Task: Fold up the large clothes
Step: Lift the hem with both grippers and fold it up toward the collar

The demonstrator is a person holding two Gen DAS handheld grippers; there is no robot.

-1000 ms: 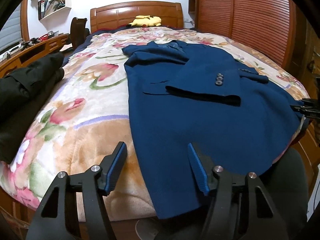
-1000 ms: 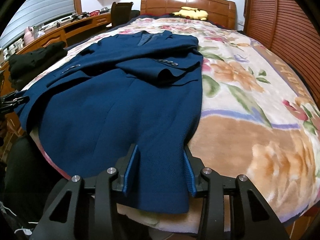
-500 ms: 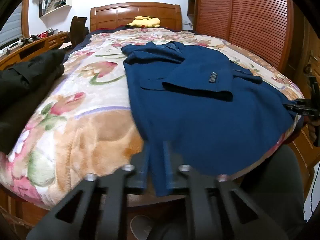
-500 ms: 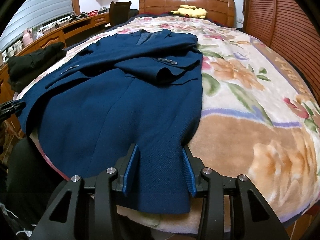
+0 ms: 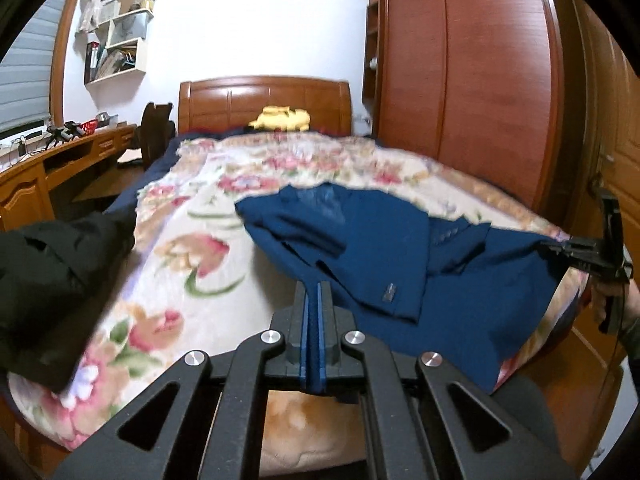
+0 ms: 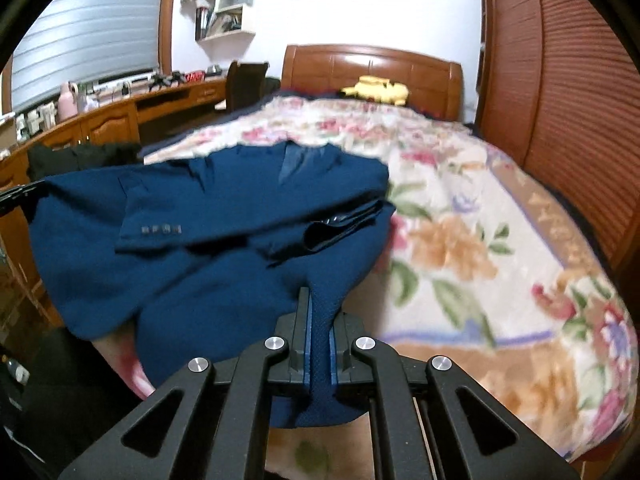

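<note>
One blue jacket (image 5: 372,248) lies on one bed (image 5: 192,264) at 12 o'clock. Four cuff buttons (image 6: 161,229) show on one sleeve. One black garment (image 5: 48,276) sits at 9 o'clock, one yellow plush toy (image 5: 281,117) by one headboard (image 5: 264,98). Two grippers: left gripper (image 5: 313,292), right gripper (image 6: 319,312).

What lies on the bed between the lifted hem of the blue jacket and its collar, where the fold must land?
Nothing visible blocks it. Both claws, left and right, grip the blue jacket; only its own folded sleeves lie before the collar.
</note>
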